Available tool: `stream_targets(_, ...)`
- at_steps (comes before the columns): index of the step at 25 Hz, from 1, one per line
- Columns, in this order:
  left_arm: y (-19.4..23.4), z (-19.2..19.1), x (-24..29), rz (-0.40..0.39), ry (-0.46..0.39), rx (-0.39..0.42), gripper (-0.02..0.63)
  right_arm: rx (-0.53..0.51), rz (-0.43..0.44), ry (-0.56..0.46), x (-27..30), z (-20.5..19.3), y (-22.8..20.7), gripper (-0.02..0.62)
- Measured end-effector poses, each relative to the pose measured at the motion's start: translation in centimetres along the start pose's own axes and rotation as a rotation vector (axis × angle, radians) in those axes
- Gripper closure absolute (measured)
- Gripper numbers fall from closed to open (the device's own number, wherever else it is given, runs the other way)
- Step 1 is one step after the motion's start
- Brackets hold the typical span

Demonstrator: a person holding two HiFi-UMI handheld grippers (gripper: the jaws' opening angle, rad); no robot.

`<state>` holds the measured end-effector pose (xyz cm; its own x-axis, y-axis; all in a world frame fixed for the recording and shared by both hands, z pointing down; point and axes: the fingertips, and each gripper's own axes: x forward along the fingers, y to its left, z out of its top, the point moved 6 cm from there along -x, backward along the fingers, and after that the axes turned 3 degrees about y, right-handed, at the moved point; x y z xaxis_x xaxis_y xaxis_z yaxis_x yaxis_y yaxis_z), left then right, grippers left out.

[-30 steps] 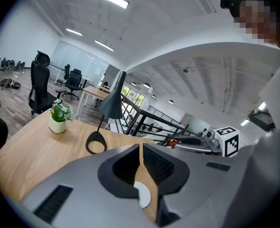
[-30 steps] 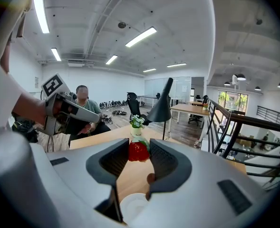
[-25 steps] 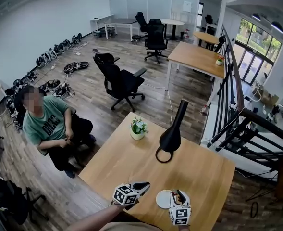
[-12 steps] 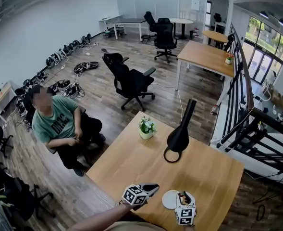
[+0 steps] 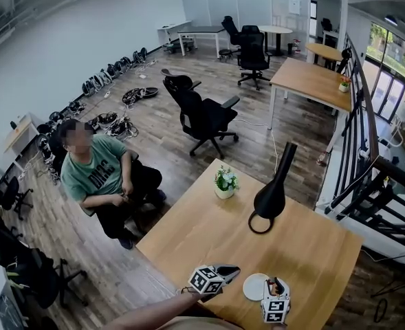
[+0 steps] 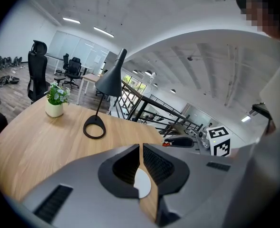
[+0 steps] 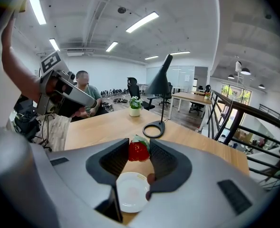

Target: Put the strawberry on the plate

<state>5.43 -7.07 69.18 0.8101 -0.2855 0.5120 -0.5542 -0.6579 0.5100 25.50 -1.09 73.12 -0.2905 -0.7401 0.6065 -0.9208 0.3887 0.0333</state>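
Right gripper view best shows right hand-held gripper (image 7: 139,145) clamping strawberry (image 7: 138,152); left one (image 6: 140,148) closed.

A black lamp (image 5: 271,196) and a small potted plant (image 5: 224,183) stand apart on the wooden worktop (image 5: 202,236). A person (image 5: 100,177) sits beside it, with an office chair (image 5: 205,114) beyond.

The head view looks steeply down from well above the wooden table (image 5: 202,232). Each gripper view rides low and close behind its own jaws and faces across the tabletop. All three views share the black lamp (image 5: 271,198), the potted plant (image 5: 224,183) and the white plate (image 5: 255,287).
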Motion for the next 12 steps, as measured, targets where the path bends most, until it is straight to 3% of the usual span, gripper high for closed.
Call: stream_targets(12,1.0,-2.0,1.3,0.011,0.079,0.001,0.6,-0.015,0.026,0.091,2.9,-3.7,-0.1,0.456)
